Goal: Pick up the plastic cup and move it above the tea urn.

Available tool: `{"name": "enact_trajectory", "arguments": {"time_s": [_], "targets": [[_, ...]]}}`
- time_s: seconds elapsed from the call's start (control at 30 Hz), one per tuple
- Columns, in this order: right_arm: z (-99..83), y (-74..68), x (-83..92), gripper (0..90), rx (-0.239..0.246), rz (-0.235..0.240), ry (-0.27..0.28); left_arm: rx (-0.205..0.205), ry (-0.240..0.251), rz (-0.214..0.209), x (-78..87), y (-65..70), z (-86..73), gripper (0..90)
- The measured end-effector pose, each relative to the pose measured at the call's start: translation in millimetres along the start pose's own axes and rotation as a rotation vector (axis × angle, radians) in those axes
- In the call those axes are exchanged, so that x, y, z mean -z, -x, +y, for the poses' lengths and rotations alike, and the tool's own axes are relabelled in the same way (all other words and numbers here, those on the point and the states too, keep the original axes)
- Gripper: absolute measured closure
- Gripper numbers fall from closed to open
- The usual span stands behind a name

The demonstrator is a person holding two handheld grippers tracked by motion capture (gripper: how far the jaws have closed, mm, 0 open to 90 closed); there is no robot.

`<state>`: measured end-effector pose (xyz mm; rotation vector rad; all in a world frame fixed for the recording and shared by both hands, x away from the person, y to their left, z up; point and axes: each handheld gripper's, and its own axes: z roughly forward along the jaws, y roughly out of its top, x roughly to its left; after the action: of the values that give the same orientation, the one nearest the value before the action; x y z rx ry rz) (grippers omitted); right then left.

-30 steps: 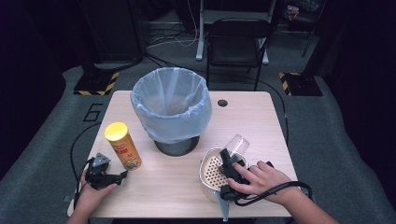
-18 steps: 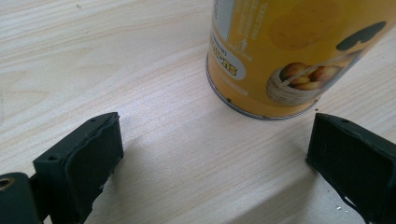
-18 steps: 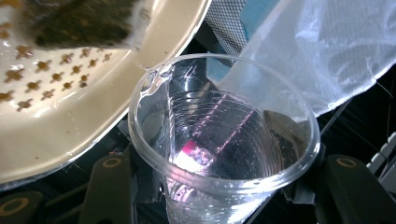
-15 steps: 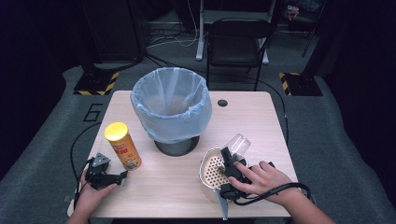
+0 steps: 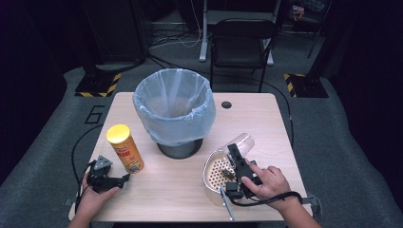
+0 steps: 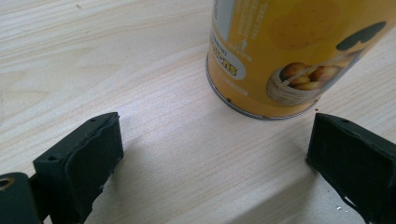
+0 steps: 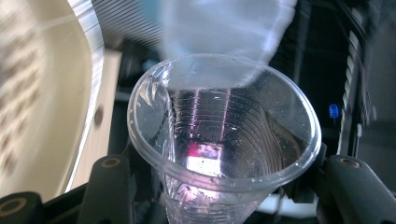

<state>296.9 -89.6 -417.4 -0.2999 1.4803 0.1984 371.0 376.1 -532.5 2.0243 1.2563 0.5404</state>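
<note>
While the right tongs (image 5: 239, 156) grip a clear plastic cup (image 7: 224, 140) just above the perforated bowl (image 5: 216, 173) on the desk (image 5: 266, 123), we judge the step a carry to the lined bin (image 5: 173, 107). Left tongs (image 6: 210, 154) rest open beside the yellow canister (image 6: 289, 56); next comes lifting the cup over the bin's rim.

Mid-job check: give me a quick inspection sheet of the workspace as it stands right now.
Surface: light wooden table, round hole near far edge.
Job's things: clear plastic cup in right gripper; bin with pale blue liner; cream perforated bowl; yellow snack canister upright.
Clutter: nothing seen.
Grippers: left gripper open, short of canister; right gripper shut on cup.
Cables: black lead over left edge.
Surroundings: black chair, grey floor.
</note>
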Motion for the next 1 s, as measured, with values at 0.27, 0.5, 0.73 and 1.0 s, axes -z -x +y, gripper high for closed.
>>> {"name": "enact_trajectory", "arguments": {"time_s": [0.27, 0.5, 0.73, 1.0], "targets": [[-14.0, 36.9, -13.4, 41.4, -0.814, 0.016, 0.074, 0.0, 0.0, 0.0, 0.0, 0.0, 0.0, 3.3], [-52.2, 66.1, -33.3, 41.6, -1.464, 0.203, 0.171, 0.012, -0.006, 0.016, 0.6, -2.0, 0.1, 3.3], [-69.1, 86.8, -42.3, 41.6, -1.68, 0.292, 0.258, 0.011, -0.004, 0.017, 0.4, -1.8, -0.1, 2.9], [-66.9, 121.9, -68.2, 41.2, -1.628, 0.299, 0.263, -0.017, -0.011, -0.017, 0.8, -0.7, -1.1, 0.0]]}}
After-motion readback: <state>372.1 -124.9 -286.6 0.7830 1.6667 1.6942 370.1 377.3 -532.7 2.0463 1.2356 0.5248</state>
